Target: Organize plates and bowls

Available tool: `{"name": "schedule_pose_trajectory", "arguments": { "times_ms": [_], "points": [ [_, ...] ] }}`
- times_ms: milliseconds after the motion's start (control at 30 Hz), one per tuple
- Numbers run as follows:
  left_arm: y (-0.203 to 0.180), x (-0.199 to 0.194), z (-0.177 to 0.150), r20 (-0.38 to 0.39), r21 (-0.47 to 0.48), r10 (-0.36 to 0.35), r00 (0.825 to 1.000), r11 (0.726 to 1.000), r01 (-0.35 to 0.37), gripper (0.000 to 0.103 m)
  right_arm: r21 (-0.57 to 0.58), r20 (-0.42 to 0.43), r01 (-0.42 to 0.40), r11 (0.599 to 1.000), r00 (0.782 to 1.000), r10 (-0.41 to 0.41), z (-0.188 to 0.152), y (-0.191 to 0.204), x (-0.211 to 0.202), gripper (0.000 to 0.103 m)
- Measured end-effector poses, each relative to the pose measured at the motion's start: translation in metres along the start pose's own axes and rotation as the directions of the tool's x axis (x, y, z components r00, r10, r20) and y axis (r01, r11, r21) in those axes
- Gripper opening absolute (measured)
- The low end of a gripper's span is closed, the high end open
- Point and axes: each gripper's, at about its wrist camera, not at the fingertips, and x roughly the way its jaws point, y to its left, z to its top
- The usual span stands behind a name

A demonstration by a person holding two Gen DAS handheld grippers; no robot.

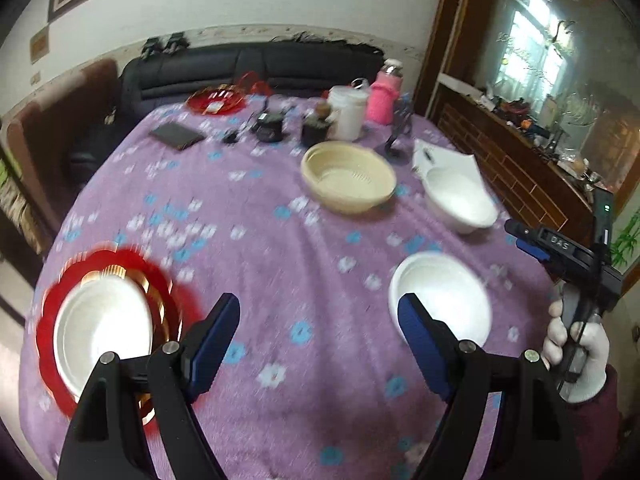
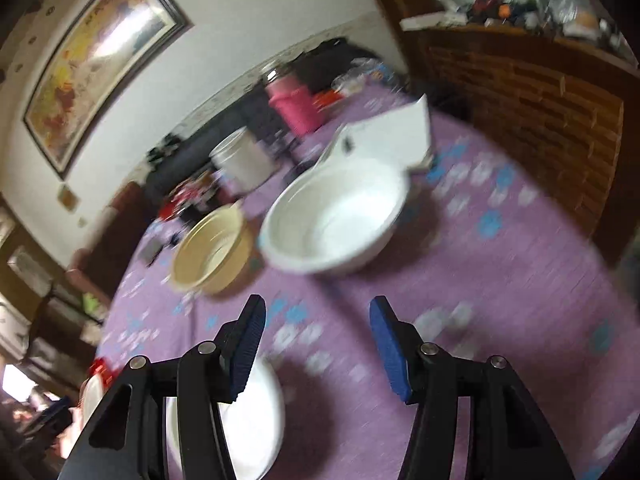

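Note:
A white plate lies on a red scalloped plate at the near left of the purple cloth. A white bowl sits near right, behind my left gripper's right finger; it also shows in the right wrist view. A second, larger white bowl stands farther right and fills the middle of the right wrist view. A beige strainer bowl sits mid-table and also shows in the right wrist view. My left gripper is open and empty. My right gripper is open and empty, and also shows in the left wrist view.
At the table's far side stand a white tub, a pink bottle, dark jars, a black tablet and a red dish. White paper lies behind the larger bowl. A wooden cabinet is right, a black sofa behind.

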Motion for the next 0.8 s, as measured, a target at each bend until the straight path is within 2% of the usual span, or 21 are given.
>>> {"name": "schedule_pose_trajectory", "arguments": {
  "times_ms": [133,300,400,500,567,800],
  "points": [
    [-0.029,0.007,0.038,0.004,0.045,-0.022,1.0,0.999,0.022,0.081,0.033,0.031,0.02,0.999,0.999,-0.021,0.032,-0.009,0.004,0.058],
    [-0.073,0.033,0.086,-0.043,0.091,-0.076,0.996,0.993,0.079,0.081,0.086,0.07,0.023,0.996,0.997,-0.029,0.064,-0.015,0.03,0.058],
    [-0.097,0.057,0.106,-0.059,0.133,-0.058,0.997,0.989,0.065,0.081,0.108,0.064,0.015,0.994,0.998,-0.022,0.067,-0.026,0.052,0.058],
    [-0.119,0.098,0.12,-0.116,0.151,-0.05,0.992,0.986,0.068,0.081,0.124,0.043,-0.015,0.992,0.999,0.009,0.056,-0.042,0.07,0.058],
    [-0.131,0.126,0.128,-0.155,0.155,-0.057,0.986,0.985,0.081,0.08,0.115,-0.002,-0.007,0.993,1.0,0.007,0.054,-0.047,0.082,0.058],
    [-0.161,0.212,0.156,-0.209,0.114,-0.098,0.973,0.986,0.124,0.08,0.049,-0.021,-0.008,0.999,1.0,0.009,0.05,-0.038,0.09,0.058]
  ]
}}
